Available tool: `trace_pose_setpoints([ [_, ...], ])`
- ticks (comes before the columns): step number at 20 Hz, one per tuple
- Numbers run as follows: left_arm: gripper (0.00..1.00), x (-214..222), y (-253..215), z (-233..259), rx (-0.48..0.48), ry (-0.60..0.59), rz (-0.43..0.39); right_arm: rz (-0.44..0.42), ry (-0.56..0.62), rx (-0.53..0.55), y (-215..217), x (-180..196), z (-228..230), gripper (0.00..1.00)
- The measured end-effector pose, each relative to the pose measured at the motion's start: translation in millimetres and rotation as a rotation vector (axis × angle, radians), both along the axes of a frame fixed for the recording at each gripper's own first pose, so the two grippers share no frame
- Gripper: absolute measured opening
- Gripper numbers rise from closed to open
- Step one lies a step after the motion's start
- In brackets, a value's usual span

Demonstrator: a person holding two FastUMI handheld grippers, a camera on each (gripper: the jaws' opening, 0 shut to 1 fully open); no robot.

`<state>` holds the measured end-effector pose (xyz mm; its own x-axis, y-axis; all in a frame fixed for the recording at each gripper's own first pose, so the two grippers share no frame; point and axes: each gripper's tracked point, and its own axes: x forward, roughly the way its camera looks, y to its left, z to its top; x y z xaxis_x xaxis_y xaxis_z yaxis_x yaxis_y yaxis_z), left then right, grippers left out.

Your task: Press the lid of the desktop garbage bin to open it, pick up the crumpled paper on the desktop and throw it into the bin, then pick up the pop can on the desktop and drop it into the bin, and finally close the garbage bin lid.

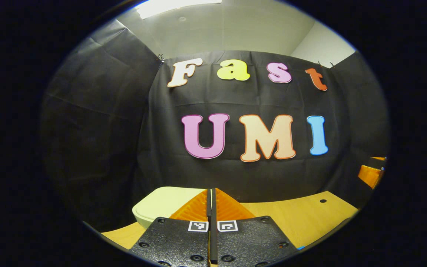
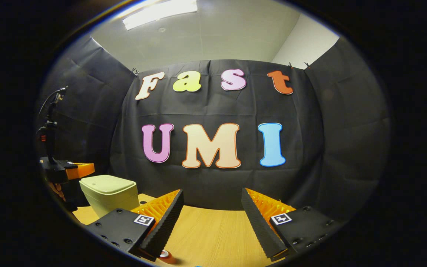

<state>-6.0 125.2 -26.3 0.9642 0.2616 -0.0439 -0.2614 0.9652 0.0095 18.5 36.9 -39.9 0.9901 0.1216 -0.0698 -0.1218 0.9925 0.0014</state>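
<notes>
The garbage bin (image 2: 109, 194) stands on the wooden desktop (image 2: 209, 233) at the left of the right gripper view, a pale box with its lid lying flat and closed on top, close to the black cloth wall (image 2: 332, 148) behind it. In the left gripper view the same bin (image 1: 163, 205) sits low and just left of centre, partly hidden behind that gripper's own fingers, its lid likewise down. The desktop (image 1: 302, 218) runs out to the right there, pale wood with a small dark hole near its far edge.

The left gripper (image 1: 211, 207) hangs above the near edge of the bin with its two fingers pressed together, nothing between them. In the right gripper view this gripper (image 2: 69, 172) appears at the far left, just beside the bin, with part of the hand that holds it under it.

The right gripper (image 2: 211, 218) is spread wide over bare desktop, its fingers well apart and holding nothing. Its orange body (image 1: 371, 174) shows at the right edge of the left gripper view.

A small red and white round thing (image 2: 165, 255) lies on the desktop just below the right gripper's left finger; too little of it shows to tell what it is.
</notes>
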Motion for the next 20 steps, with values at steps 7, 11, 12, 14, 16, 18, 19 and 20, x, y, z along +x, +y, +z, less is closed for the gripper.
trace_pose_setpoints([
  [7, 0.00, 5.3, 43.0, -35.3, -0.050, 0.078, 0.017, 0.018, 0.026, -0.036, 27.9, -5.9, -8.0, 0.98],
  [11, 0.00, 12.2, 59.8, -57.4, -0.040, 0.122, 0.022, 0.012, 0.045, -0.053, 36.2, -9.1, -14.5, 0.98],
  [12, 0.00, 10.8, 61.6, -67.5, -0.051, 0.146, 0.018, 0.011, 0.046, -0.050, 38.9, -10.0, -15.1, 0.98],
  [14, 0.00, 12.1, 61.9, -75.7, -0.072, 0.159, 0.010, 0.007, 0.049, -0.055, 43.2, -9.8, -16.3, 0.98],
  [16, 0.00, 11.5, 61.8, -83.5, -0.095, 0.190, 0.007, 0.013, 0.060, -0.066, 48.7, -10.2, -21.9, 0.98],
  [18, 0.00, 13.8, 60.8, -82.0, -0.118, 0.195, -0.005, 0.016, 0.058, -0.056, 51.9, -9.8, -20.8, 0.98],
  [19, 0.00, 10.4, 60.6, -83.4, -0.116, 0.192, -0.007, 0.020, 0.058, -0.038, 53.9, -9.1, -18.8, 0.98],
  [20, 0.00, 12.4, 59.5, -74.7, -0.081, 0.151, -0.012, 0.036, 0.059, -0.011, 58.4, -9.0, -17.6, 0.98],
])
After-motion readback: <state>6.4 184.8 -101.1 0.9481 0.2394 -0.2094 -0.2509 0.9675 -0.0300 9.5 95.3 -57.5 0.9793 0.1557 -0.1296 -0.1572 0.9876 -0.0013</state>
